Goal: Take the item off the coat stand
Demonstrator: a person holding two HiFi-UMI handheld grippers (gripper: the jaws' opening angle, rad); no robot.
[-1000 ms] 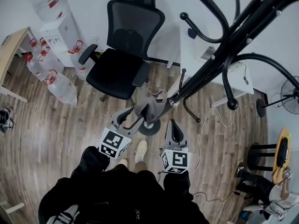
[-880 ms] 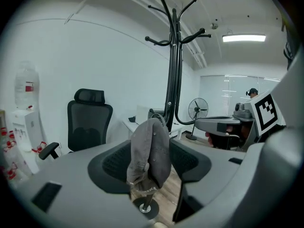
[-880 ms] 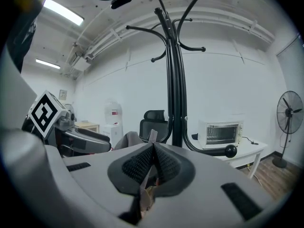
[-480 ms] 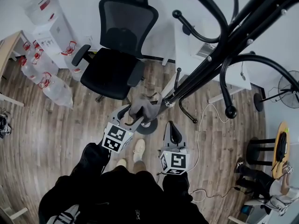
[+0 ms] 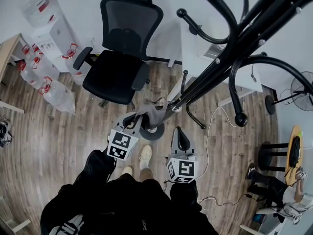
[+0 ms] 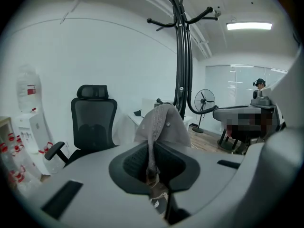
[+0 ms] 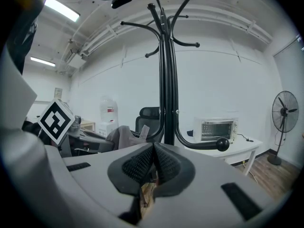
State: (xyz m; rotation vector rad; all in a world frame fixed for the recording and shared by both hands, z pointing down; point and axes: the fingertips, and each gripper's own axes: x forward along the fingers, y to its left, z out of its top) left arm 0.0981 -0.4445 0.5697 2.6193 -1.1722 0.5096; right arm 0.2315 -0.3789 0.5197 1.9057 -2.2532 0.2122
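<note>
A grey cap (image 5: pixel 156 113) hangs on a low hook of the black coat stand (image 5: pixel 215 72), just above the stand's round base. My left gripper (image 5: pixel 137 122) reaches it from the left, its jaws closing with a fold of the cap (image 6: pixel 161 125) pinched between the pads. In the left gripper view the stand's pole (image 6: pixel 179 56) rises behind the cap. My right gripper (image 5: pixel 182 140) hangs a little right of the base, shut and empty. The right gripper view shows the cap (image 7: pixel 118 137) left of the pole (image 7: pixel 166 80), with the right gripper (image 7: pixel 154 161) short of both.
A black office chair (image 5: pixel 122 58) stands behind the stand. Water bottles (image 5: pixel 49 82) and a dispenser are at the left. A white table (image 5: pixel 254 84) with a toaster oven (image 7: pixel 217 127) is at the right, a fan (image 5: pixel 303 89) beyond it. A cable (image 5: pixel 211 131) lies on the wooden floor.
The left gripper's jaws stood wide around the cap and have now closed on its fabric. The right gripper has stayed still and shut.
</note>
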